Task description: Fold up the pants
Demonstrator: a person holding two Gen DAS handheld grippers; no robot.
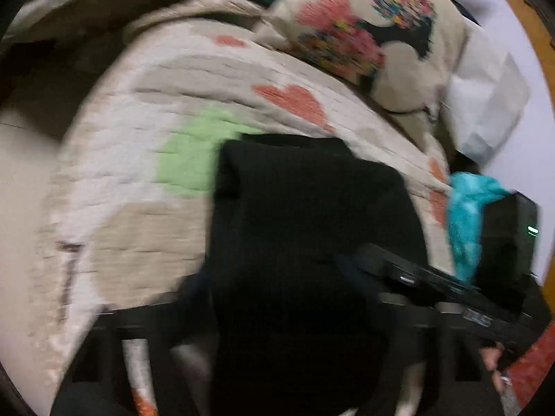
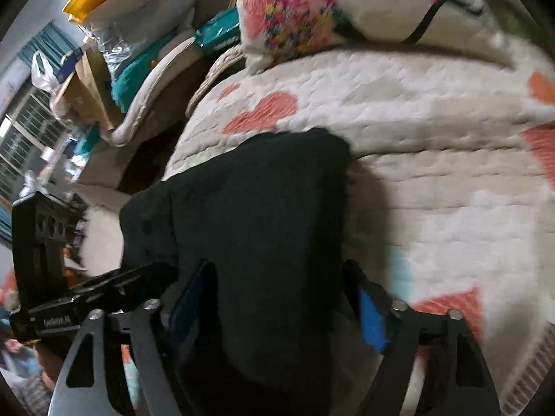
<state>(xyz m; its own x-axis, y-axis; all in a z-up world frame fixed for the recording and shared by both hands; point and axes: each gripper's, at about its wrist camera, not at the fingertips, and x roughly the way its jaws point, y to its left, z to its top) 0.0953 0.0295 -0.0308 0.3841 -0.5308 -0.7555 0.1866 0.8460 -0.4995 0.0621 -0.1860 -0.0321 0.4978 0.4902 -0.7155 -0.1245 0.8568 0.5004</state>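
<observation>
Black pants [image 2: 249,208] lie lengthwise away from the cameras.

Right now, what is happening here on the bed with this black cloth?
A person is folding black pants on a quilt printed with hearts, holding a two-finger gripper in each hand. The dark fabric lies between the fingers of the right gripper and also fills the gap of the left gripper. Whether the pads press on the cloth is hard to tell, because the pictures are blurred. A patterned pillow lies beyond the pants.
</observation>
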